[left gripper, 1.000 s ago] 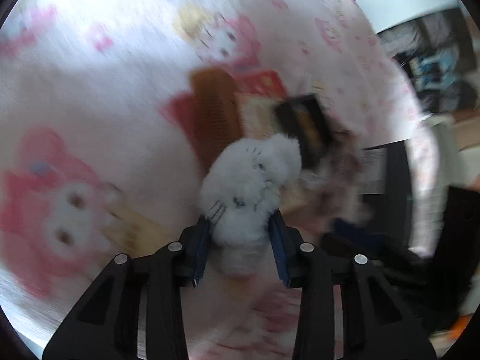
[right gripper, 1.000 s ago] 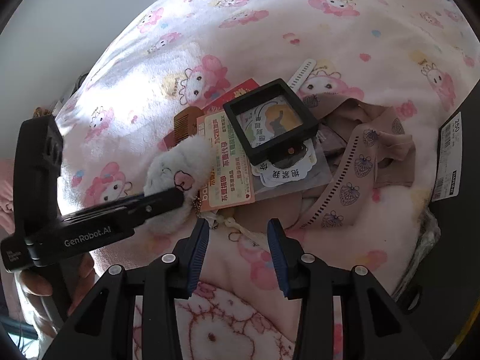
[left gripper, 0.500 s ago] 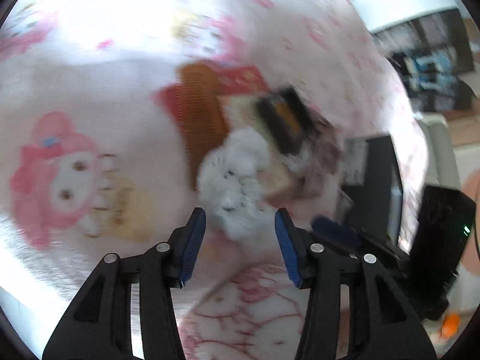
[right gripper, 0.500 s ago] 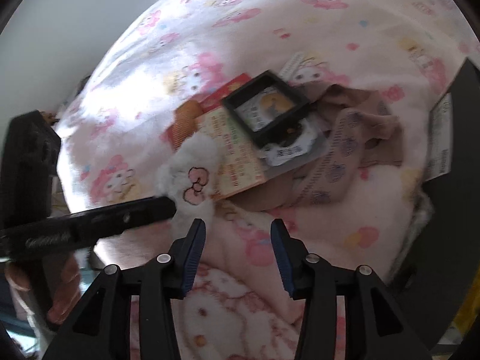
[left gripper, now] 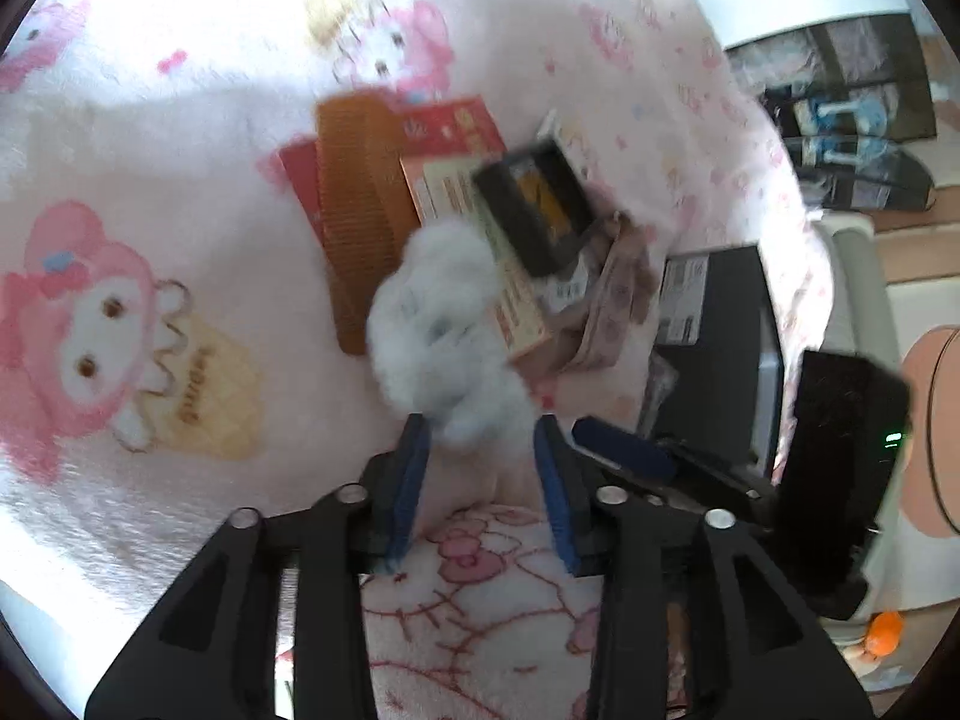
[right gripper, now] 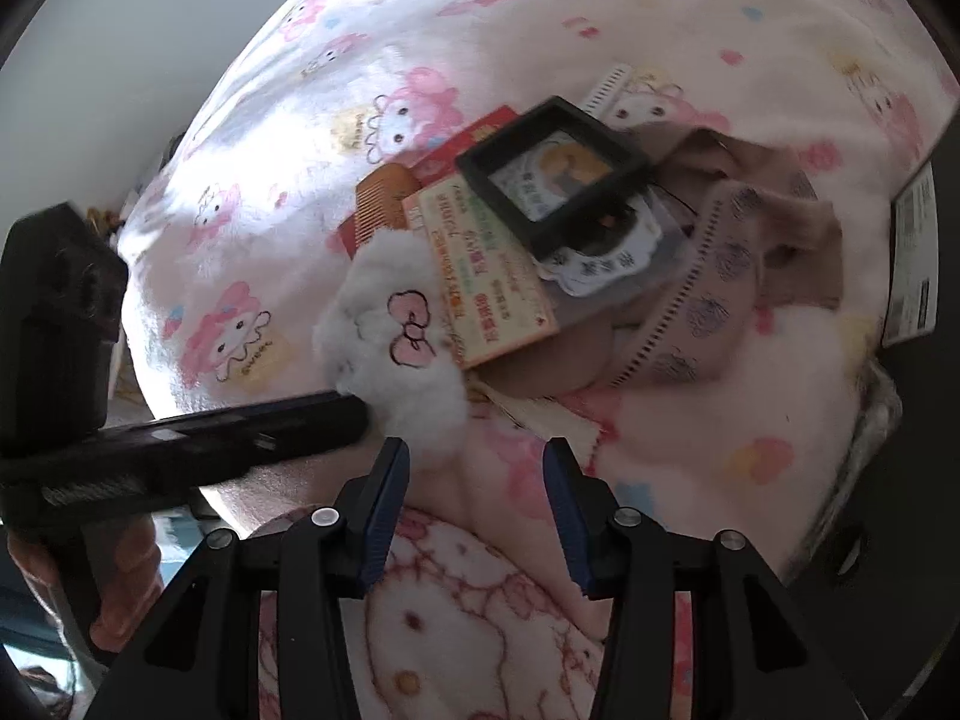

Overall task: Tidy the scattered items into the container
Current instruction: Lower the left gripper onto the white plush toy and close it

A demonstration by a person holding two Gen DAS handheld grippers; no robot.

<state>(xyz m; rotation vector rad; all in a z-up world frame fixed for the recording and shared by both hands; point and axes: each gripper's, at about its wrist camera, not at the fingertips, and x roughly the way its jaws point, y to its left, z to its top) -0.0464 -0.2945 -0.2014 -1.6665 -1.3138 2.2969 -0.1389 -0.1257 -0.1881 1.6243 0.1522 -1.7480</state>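
One view alone — the plush toy's point(right gripper: 399, 339) pink bow point(right gripper: 411, 328).

You are in a home, most likely a bedroom, working over a bed. Everything lies on a soft fleece blanket point(right gripper: 600, 12) printed with pink cartoon rabbits and kittens, which spreads and rounds away as bedding does. The things on it are personal, household ones: a brown comb point(left gripper: 354, 192), a red envelope point(left gripper: 456, 126), a small black picture frame point(right gripper: 555, 171), a printed card point(right gripper: 480, 276), a folded beige garment point(right gripper: 750, 252) and a white fluffy plush toy point(right gripper: 396, 336). Behind the bed you see a plain pale wall point(right gripper: 120, 30). On the far side a dark shelf unit point(left gripper: 852, 120) holds blurred bottles or boxes, with a black box point(left gripper: 714, 324) bearing a white label at the blanket's edge.
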